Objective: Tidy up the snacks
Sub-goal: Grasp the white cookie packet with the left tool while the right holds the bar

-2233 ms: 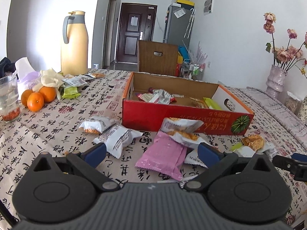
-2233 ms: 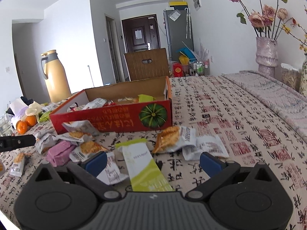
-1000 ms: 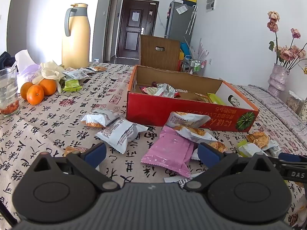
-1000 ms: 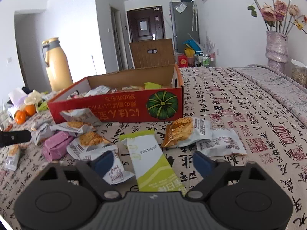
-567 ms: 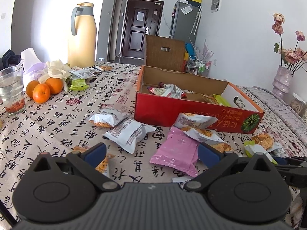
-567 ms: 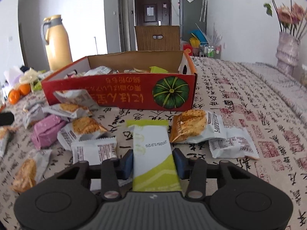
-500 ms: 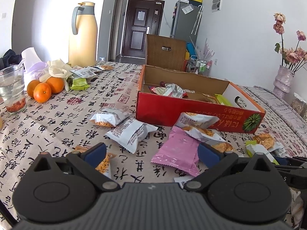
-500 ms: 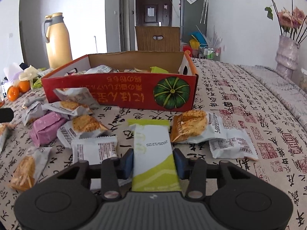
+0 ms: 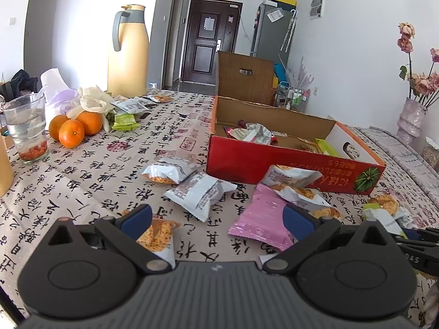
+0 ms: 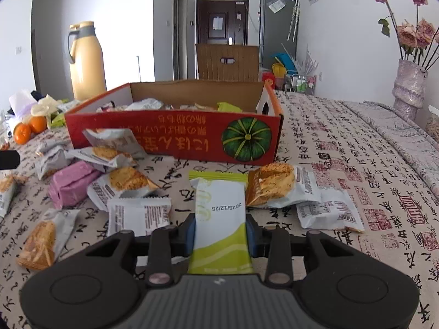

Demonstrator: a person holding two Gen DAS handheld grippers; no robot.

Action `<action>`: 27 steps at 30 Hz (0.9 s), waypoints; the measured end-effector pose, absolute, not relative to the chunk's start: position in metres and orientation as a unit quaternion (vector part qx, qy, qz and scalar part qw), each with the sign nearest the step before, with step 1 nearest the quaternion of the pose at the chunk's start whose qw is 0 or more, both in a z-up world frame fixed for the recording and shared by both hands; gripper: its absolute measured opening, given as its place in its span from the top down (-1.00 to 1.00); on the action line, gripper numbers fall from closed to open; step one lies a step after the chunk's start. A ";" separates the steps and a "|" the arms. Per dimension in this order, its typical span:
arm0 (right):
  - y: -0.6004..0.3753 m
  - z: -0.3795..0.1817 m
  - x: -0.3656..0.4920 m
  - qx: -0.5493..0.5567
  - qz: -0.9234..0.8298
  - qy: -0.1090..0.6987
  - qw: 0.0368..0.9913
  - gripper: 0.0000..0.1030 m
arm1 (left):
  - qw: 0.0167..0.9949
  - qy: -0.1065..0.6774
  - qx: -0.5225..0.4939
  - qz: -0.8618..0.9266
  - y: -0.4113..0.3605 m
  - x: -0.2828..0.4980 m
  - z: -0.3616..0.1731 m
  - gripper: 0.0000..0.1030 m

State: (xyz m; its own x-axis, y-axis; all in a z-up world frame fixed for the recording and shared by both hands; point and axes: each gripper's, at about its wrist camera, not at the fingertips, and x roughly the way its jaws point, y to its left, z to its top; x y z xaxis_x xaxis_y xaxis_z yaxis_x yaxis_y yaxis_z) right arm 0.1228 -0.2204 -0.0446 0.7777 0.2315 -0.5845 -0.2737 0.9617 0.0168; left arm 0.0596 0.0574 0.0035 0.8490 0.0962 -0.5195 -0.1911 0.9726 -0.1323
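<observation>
My right gripper [image 10: 220,230] has a green and white snack packet [image 10: 219,211] between its jaws; they are closing and both pads touch the packet's long sides. The packet lies lengthwise just in front of the red cardboard box [image 10: 175,137], which holds a few snacks. My left gripper [image 9: 216,216] hangs open over the tablecloth with nothing between its fingers. A pink packet [image 9: 263,219] lies by its right finger and an orange cracker packet [image 9: 157,233] by its left. White packets [image 9: 200,192] lie between it and the red box [image 9: 274,164].
Several more packets [image 10: 279,186] are scattered before the box. At the far left stand a yellow thermos [image 9: 127,52], oranges [image 9: 71,133] and a glass [image 9: 27,131]. A vase of flowers [image 10: 408,87] stands at the far right. A brown cardboard box [image 9: 244,76] is behind the table.
The right jaws went from wide open to closed in on the green and white packet. The left gripper stayed open and hardly moved.
</observation>
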 end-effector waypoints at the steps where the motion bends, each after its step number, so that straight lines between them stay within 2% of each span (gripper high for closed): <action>1: -0.222 -0.043 0.121 -0.032 0.132 0.301 0.944 0.33 | 0.958 0.263 -0.090 0.076 0.058 0.059 0.004 -1.00; 15: -0.239 -0.026 0.100 0.006 0.127 0.266 0.956 0.33 | 0.953 0.285 -0.049 0.093 0.083 0.056 0.004 -1.00; 23: -0.240 -0.028 0.096 0.009 0.131 0.269 0.954 0.33 | 0.939 0.333 -0.026 0.087 0.087 0.060 -0.020 -1.00; 27: -0.240 -0.029 0.095 0.010 0.130 0.271 0.954 0.33 | 0.929 0.351 -0.048 0.108 0.099 0.063 -0.030 -1.00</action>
State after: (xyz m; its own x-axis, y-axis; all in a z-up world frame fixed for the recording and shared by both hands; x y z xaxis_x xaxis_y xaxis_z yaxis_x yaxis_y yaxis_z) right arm 0.0949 -0.2402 -0.0291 0.8197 0.2541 -0.5134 -0.2428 0.9659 0.0905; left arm 0.0632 0.0992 -0.0300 0.7304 0.1664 -0.6624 -0.2339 0.9722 -0.0138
